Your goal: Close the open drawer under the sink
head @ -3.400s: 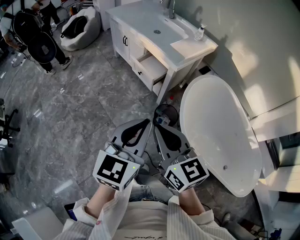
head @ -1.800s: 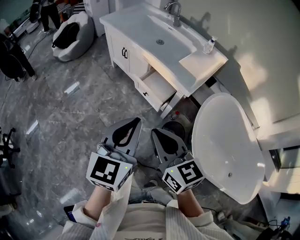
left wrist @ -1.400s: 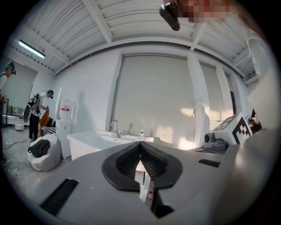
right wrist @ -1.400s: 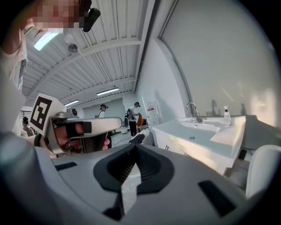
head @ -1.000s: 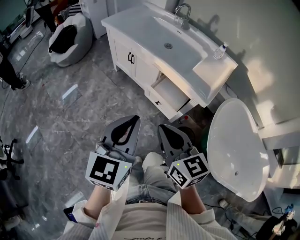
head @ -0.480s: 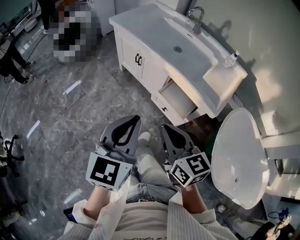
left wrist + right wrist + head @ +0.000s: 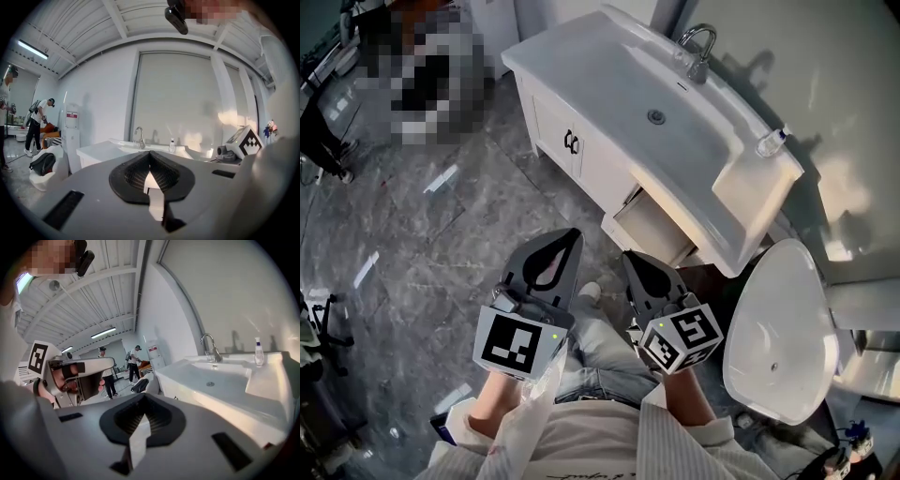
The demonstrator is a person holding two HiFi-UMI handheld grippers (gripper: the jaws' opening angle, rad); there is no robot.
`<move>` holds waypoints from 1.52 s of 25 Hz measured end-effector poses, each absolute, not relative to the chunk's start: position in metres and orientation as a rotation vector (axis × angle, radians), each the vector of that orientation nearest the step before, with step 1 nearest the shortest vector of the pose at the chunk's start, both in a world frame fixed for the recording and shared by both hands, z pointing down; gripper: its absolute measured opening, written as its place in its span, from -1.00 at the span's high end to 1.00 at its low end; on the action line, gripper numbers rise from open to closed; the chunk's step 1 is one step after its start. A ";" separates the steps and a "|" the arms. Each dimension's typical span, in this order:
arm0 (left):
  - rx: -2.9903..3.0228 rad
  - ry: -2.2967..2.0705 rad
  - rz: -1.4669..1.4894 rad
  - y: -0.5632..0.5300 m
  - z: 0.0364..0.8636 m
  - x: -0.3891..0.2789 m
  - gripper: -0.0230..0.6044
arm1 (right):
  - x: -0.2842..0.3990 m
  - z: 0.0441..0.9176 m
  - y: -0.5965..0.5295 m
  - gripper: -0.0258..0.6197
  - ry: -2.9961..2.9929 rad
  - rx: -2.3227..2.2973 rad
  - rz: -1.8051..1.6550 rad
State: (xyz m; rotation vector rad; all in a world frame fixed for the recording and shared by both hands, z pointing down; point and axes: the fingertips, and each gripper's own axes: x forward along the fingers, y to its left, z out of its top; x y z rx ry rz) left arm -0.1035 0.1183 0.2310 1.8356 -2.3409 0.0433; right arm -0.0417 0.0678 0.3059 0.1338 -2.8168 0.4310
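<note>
Grey marble floor (image 7: 412, 244) fills the left of my head view, with nothing on it that I can make out apart from a mosaic patch at the top left corner. Right of that, the left hand-held gripper (image 7: 565, 242) is clenched: its own view shows the two black pads meeting at the tip with nothing between them. It hangs over the floor, pointing up the picture toward the cabinet (image 7: 546, 112), well apart from it.

Two cabinet doors with dark handles (image 7: 572, 142) sit on the white front, under the left part of the sink (image 7: 649, 101). The right hand-held gripper (image 7: 633, 261), just beside the left one, is clenched too and grasps nothing. Its tip points at the drawer (image 7: 652, 230) and is near it, not touching.

That drawer stands pulled out from the cabinet front, below the right part of the sink top and right of the doors, its white inside open to view. Further right, a faucet (image 7: 698, 42) rises at the back edge of the sink, and a small clear bottle (image 7: 772, 141) stands on the right end of the surface. A white tub (image 7: 778, 328) lies on the floor at the far right, just past the cabinet's end.
</note>
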 end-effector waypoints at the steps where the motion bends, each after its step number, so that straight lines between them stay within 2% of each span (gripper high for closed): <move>1: 1.844 -2.336 0.044 0.109 0.228 -0.113 0.88 | -0.050 0.305 0.059 0.89 -2.816 0.144 0.434; 10: 1.944 -2.286 0.051 0.048 0.215 -0.157 0.88 | -0.090 0.300 0.008 0.89 -2.806 0.235 0.445; 25: 2.266 -2.025 0.073 -0.022 0.201 -0.136 0.88 | -0.066 0.288 -0.043 0.89 -2.802 0.596 0.477; 38: 2.547 -1.607 0.123 -0.074 0.214 -0.118 0.88 | -0.050 0.306 -0.075 0.89 -2.665 1.045 0.563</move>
